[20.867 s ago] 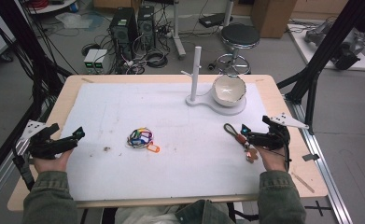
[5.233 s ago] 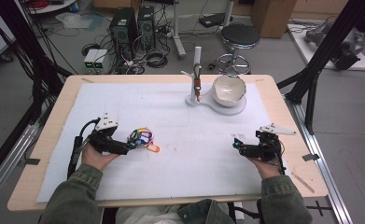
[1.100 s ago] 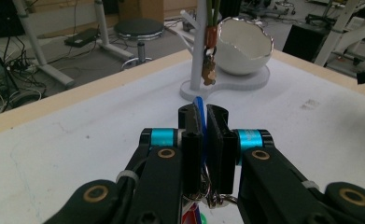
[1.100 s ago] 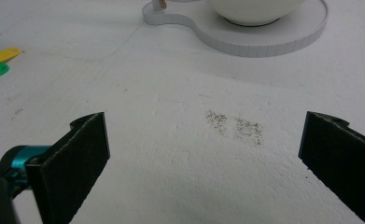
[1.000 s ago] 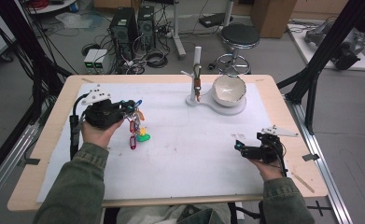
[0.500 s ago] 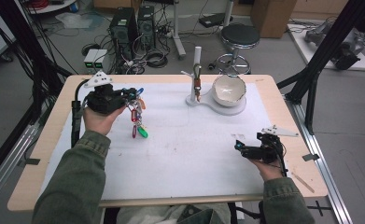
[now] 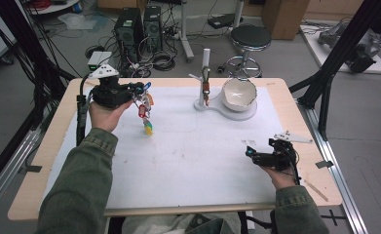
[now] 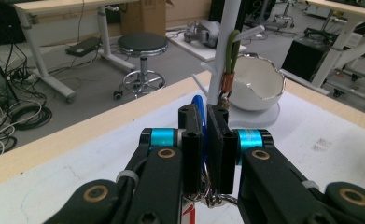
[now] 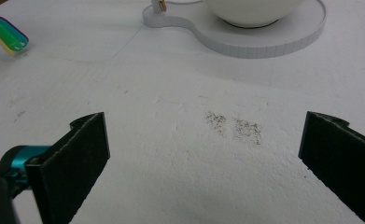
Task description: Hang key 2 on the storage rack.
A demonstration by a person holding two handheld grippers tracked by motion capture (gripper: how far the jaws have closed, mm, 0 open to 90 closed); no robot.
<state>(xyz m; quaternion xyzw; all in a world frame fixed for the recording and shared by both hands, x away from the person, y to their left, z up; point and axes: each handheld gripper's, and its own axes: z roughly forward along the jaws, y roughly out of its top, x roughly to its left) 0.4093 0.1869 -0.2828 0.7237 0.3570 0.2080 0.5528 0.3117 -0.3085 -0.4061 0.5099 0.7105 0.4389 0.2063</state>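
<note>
The table (image 7: 51, 141), covered by a white mat (image 7: 202, 151), is carrying a white stand (image 7: 206, 63) with short pegs, used here as the landmark; its flat base is also seating a chipped white bowl (image 7: 238, 93) just to the stand's right. A green loop with a brown tag (image 7: 205, 87) is hanging from one peg. Well to the stand's left, the left gripper (image 7: 135, 89) is holding a bunch of key tags (image 7: 144, 109) clear of the mat, jaws closed tight on the blue tag (image 8: 198, 108) near the top while the red and yellow-green tags are dangling below. Judged step: carrying the bunch toward a free peg. To do it well, the ring should be approaching level with the peg, swing settling first. The right gripper (image 7: 254, 156) is resting near the table's front, well right of the stand, jaws spread wide and empty.
</note>
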